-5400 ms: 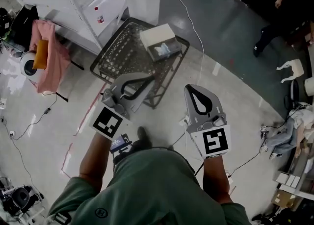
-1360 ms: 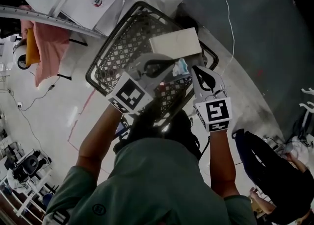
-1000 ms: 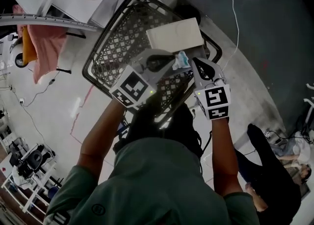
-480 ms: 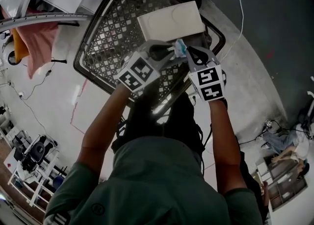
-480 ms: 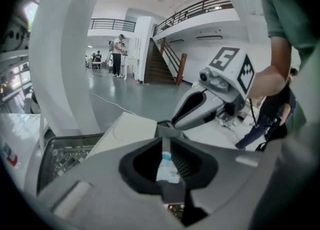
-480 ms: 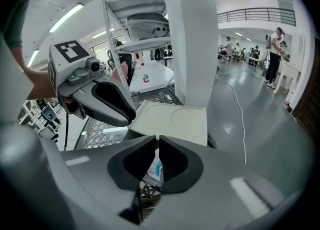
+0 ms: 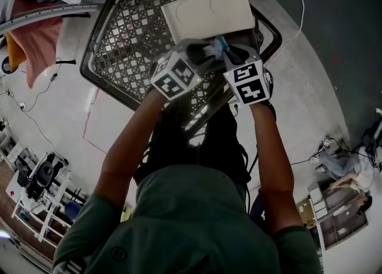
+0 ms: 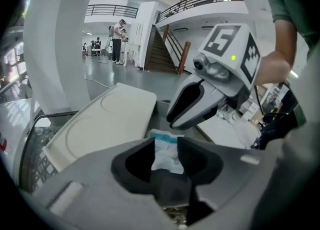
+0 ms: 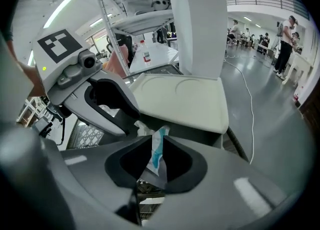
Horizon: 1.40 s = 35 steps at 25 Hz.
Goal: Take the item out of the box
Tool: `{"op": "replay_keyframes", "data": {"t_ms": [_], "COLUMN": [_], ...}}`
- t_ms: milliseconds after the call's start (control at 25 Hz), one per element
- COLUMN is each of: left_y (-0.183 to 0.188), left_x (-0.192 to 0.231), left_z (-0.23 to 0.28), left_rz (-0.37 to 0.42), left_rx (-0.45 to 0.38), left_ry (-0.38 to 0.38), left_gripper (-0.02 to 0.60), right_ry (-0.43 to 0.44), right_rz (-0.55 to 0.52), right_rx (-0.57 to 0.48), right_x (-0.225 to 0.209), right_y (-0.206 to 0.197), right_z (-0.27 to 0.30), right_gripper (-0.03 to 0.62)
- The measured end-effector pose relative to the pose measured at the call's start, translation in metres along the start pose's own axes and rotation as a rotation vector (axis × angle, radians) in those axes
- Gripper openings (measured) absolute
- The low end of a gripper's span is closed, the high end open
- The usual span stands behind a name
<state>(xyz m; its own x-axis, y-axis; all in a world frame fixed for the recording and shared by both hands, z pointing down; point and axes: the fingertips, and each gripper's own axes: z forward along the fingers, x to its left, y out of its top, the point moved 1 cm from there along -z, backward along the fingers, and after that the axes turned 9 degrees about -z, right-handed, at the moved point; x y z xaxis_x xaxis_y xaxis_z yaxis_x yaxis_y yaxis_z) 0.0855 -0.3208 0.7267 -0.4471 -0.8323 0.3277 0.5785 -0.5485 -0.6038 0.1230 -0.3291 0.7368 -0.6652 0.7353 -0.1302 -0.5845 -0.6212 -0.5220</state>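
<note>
Black mesh is filling the top of the head view: a basket (image 7: 113, 58) on the floor, with the box (image 7: 206, 13) sitting in it at the far right, pale lid up. I am holding both grippers side by side at the box's near edge. The left gripper (image 7: 203, 52) and right gripper (image 7: 230, 55) are angling in toward each other. The packet (image 7: 219, 46) (white with a blue band) is poking up between their tips, at the box's near edge.

Left gripper view: my jaws are standing well apart, having just been opening. The packet (image 8: 165, 154) is showing in the gap between them, not pinched. The right gripper (image 8: 172, 119) is reaching in from the upper right, its tips just above the packet. The lid (image 8: 105, 124) is lying to the left.

Right gripper view: these jaws have also just been opening and are standing less wide. The packet (image 9: 157, 156) is standing edge-on in the narrow gap, and I am not seeing the pads pressing it. The left gripper (image 9: 132, 124) is coming in from the left, just beside the packet.
</note>
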Motion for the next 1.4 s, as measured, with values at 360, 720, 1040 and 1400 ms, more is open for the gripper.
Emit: {"op": "replay_keyframes", "data": {"t_ms": [360,720,1040,1400], "left_y": [-0.019,-0.037,-0.046,-0.044], "left_x": [-0.001,-0.002,0.005,0.008], "left_z": [0.021,0.035,0.045,0.041], "left_rz": [0.051,0.204,0.32,0.297], "left_rx": [0.063,0.199,0.332,0.311], "left_ry": [0.041,0.126,0.238,0.247], "left_gripper": [0.164,0.174,0.062,0.006], "right_ry": [0.037,0.093,0.09,0.118], "right_rz": [-0.01,-0.002,-0.106,-0.066], "right_rx": [0.078,0.155,0.31,0.278], "right_x": [-0.002,0.003,0.003,0.005], "right_y": [-0.016,-0.028,-0.038,-0.035], "right_z": [0.024,0.046,0.052,0.045], "right_gripper": [0.114,0.167,0.104,0.005]}}
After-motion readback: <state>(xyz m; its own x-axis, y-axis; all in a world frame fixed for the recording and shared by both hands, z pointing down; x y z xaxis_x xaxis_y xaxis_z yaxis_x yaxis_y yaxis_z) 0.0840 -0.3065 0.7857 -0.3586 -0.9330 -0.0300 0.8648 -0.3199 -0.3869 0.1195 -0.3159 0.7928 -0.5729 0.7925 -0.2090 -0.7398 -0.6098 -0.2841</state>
